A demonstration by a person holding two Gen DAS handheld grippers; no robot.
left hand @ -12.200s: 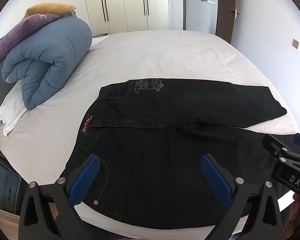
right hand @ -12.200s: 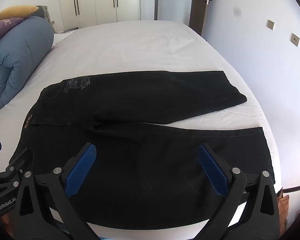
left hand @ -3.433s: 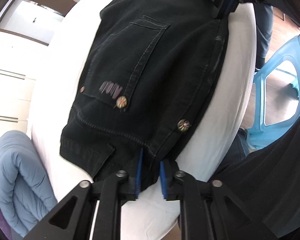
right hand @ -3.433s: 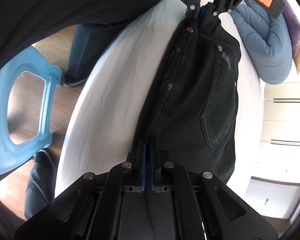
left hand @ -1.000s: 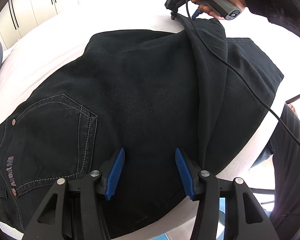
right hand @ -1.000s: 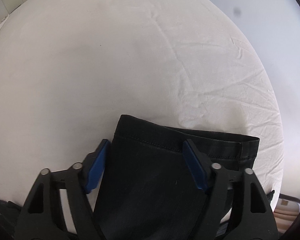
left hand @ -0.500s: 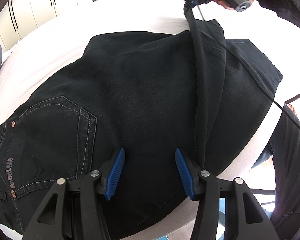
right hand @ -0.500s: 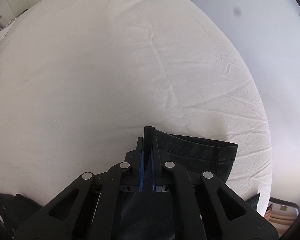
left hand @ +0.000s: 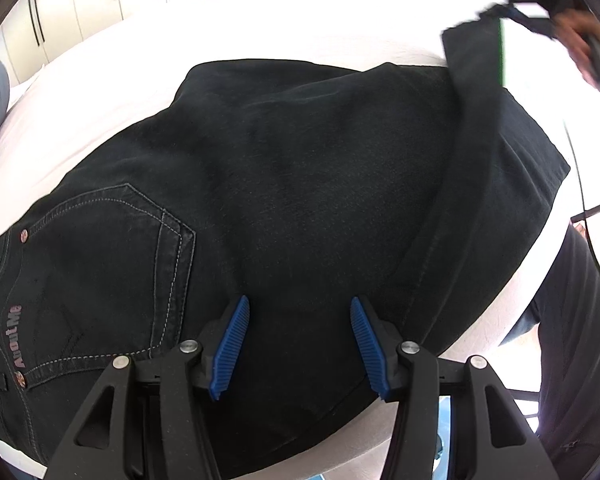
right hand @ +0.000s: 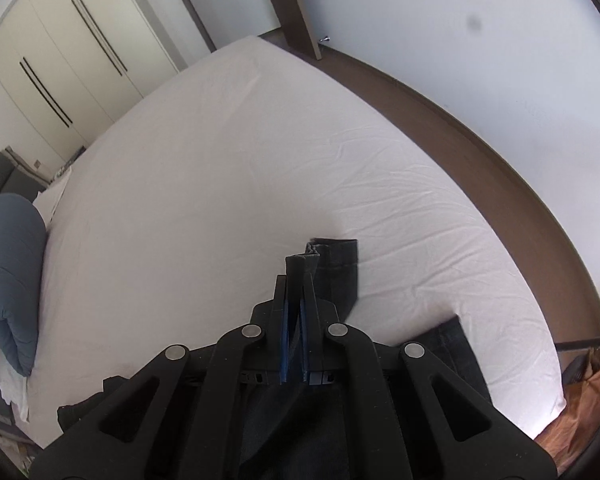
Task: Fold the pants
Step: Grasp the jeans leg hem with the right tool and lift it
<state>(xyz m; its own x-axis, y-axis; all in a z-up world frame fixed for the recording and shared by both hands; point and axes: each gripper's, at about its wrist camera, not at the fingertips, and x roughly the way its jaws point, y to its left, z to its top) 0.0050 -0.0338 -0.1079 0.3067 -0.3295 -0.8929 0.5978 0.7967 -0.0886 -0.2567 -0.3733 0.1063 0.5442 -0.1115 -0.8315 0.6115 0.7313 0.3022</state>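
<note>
Pants [left hand: 300, 184] pocket reads "AboutMe"; right claw [right hand: 295, 320] pinches hem.

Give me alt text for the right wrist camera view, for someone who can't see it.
The right tool is shut on the hem end of the black jeans, lifting that leg end above a white bed sheet. A rolled blue duvet lies at the left edge, with white wardrobe doors beyond the bed.

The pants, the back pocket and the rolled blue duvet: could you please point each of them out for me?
pants [left hand: 320, 168], left wrist view, middle of the dark fabric.
back pocket [left hand: 108, 272], left wrist view, centre of the stitched panel.
blue duvet [right hand: 8, 280], right wrist view, its rolled side.
</note>
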